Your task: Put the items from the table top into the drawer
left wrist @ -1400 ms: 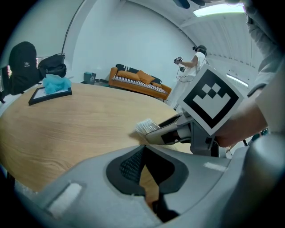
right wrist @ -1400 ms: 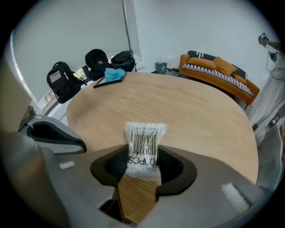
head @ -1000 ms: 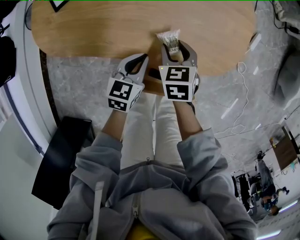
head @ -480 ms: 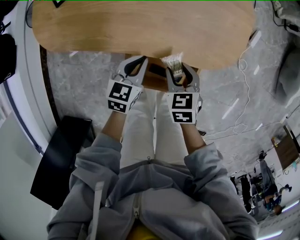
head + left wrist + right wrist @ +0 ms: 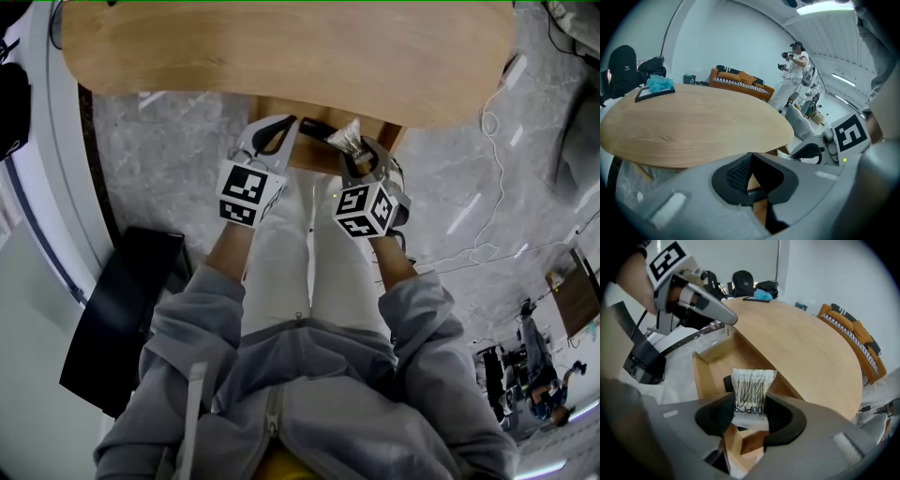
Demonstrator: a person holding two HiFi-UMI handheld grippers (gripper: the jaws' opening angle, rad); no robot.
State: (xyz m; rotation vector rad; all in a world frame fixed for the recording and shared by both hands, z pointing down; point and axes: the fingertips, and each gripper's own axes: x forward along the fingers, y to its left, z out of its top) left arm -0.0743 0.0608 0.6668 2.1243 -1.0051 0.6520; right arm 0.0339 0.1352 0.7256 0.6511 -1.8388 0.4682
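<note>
My right gripper (image 5: 751, 414) is clamped on the swab packet (image 5: 752, 384), above the open drawer (image 5: 710, 354); I should dip lower, clear of the table (image 5: 801, 343) edge, then release; my left gripper (image 5: 749, 158) has its jaws together beside the drawer.

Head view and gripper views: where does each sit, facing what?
Head view: on the head, steeply down onto grey hoodie, left gripper, right gripper, wooden drawer.
Left gripper view: on that gripper, across the oval wooden table; right gripper at right.
Right gripper view: down into the drawer, past its clamped white plastic packet; left gripper beyond.
Shared: table in all.
</note>
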